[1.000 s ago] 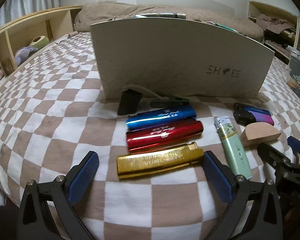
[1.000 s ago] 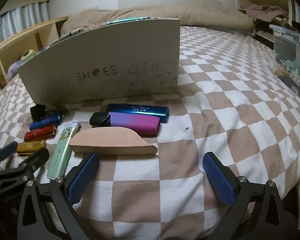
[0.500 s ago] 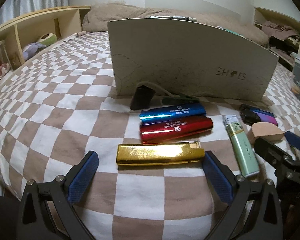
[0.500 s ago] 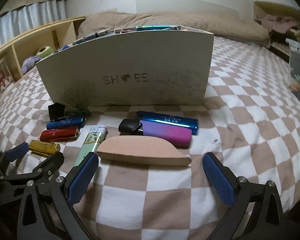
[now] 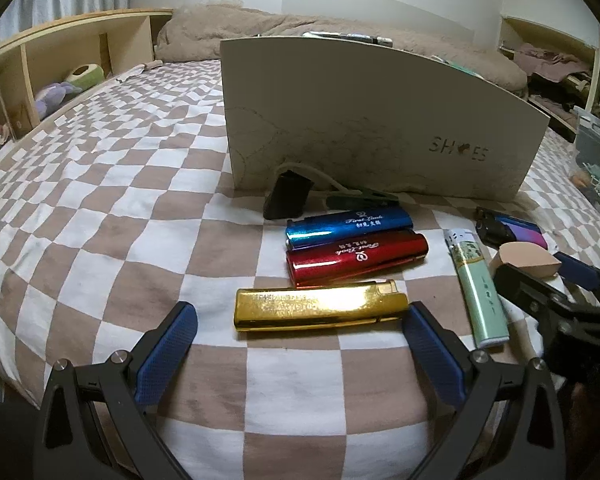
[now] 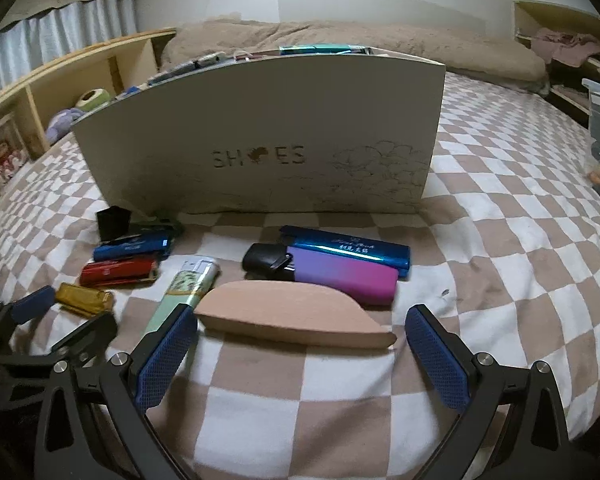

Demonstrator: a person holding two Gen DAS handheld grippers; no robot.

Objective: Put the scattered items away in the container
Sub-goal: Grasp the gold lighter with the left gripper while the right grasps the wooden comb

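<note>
Checkered bedding [image 5: 100,240] carries the white shoe box [image 6: 260,136], its contents mostly hidden behind the tall wall. Both my hand-held grippers gape wide: left [image 5: 300,332] before the gold lighter [image 5: 320,309], right [image 6: 300,332] before the beige sponge [image 6: 292,314].

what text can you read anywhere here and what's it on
"SH ES", with a dark heart-like mark in place of the O: on the front wall of the white shoe box.
"First Look": script on the blue lighter; the small characters under it are too small to read.
Red lighter: script and a logo, upside down from the left wrist view, not legible.
Green lighter: small print, blurred.
Gold lighter: no text visible.
</note>
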